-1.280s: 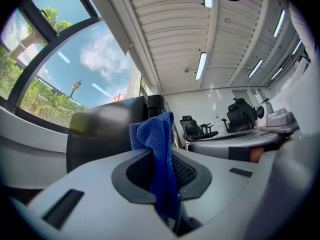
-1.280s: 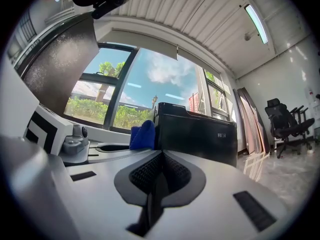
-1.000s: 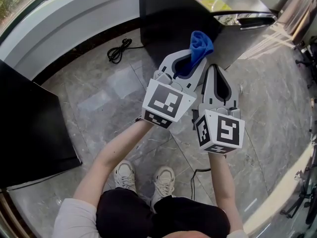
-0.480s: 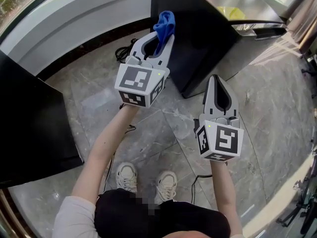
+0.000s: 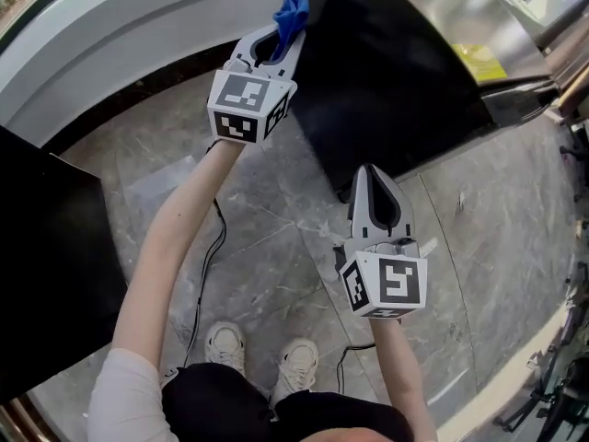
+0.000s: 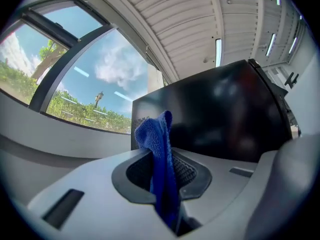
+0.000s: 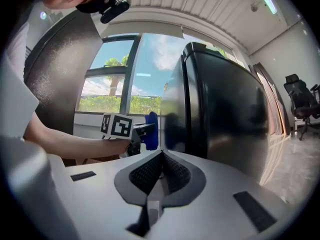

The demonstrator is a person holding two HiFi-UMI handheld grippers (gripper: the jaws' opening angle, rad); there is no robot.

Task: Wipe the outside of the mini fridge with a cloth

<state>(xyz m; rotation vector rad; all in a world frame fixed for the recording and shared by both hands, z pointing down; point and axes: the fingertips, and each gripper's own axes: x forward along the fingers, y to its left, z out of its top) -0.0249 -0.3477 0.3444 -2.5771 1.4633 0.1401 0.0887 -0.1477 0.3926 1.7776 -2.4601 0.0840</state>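
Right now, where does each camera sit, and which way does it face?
Head view: on the head, looking down at the mini fridge; both arms, left gripper, right gripper show.
Left gripper view: along its jaws, shut on the blue cloth, toward the fridge.
Right gripper view: along its shut jaws toward the fridge and left forearm.
All share the fridge.

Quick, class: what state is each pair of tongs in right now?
Left tongs: closed on the blue cloth.
Right tongs: closed, holding nothing.
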